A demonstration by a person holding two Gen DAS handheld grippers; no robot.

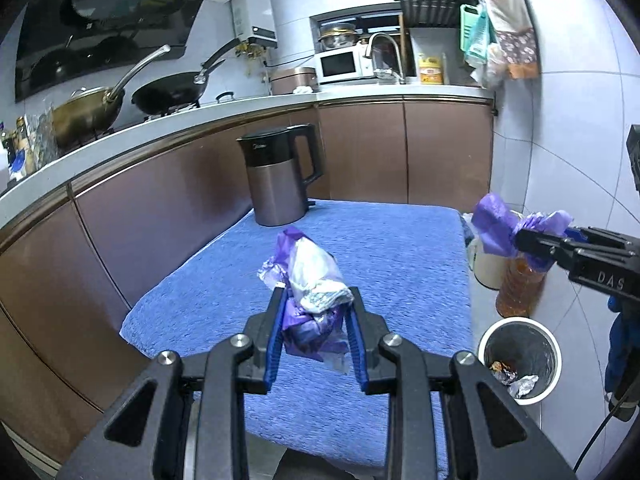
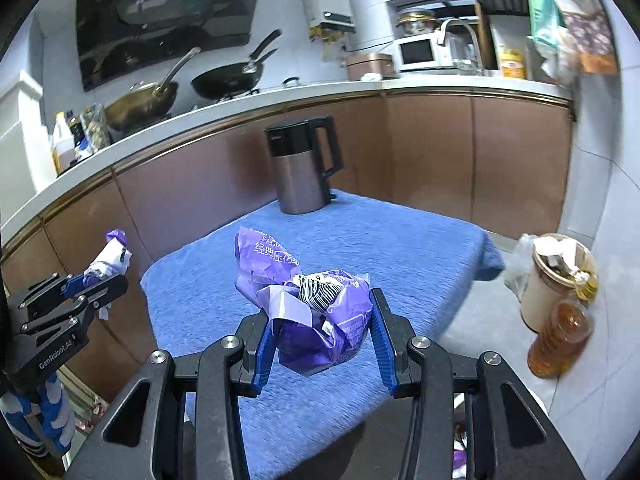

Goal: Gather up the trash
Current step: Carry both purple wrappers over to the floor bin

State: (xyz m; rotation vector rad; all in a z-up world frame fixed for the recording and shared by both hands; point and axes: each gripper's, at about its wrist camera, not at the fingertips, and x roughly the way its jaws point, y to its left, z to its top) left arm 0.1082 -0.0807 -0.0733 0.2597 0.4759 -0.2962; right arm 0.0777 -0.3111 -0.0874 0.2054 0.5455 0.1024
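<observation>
Trash, two crumpled pieces. Purple-and-white wrapper wad [image 1: 314,292]: pinched between the jaws of the left gripper [image 1: 316,334], sticking out past their tips, held clear above the blue-towelled surface [image 1: 400,248]. Purple printed bag [image 2: 316,312]: clamped between the jaws of the right gripper [image 2: 322,338], bulging forward of them. White bin [image 1: 520,360]: on the floor, right of the left jaws, foil scraps inside. Kettle [image 1: 280,176]: beyond both jaws, at the surface's far edge.

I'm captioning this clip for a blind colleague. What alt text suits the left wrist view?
The left tool grips a crumpled purple-and-white wrapper above a blue towel. A dark kettle stands at the towel's far edge, a white bin with scraps sits on the floor to the right, and the right tool holds purple plastic.
</observation>
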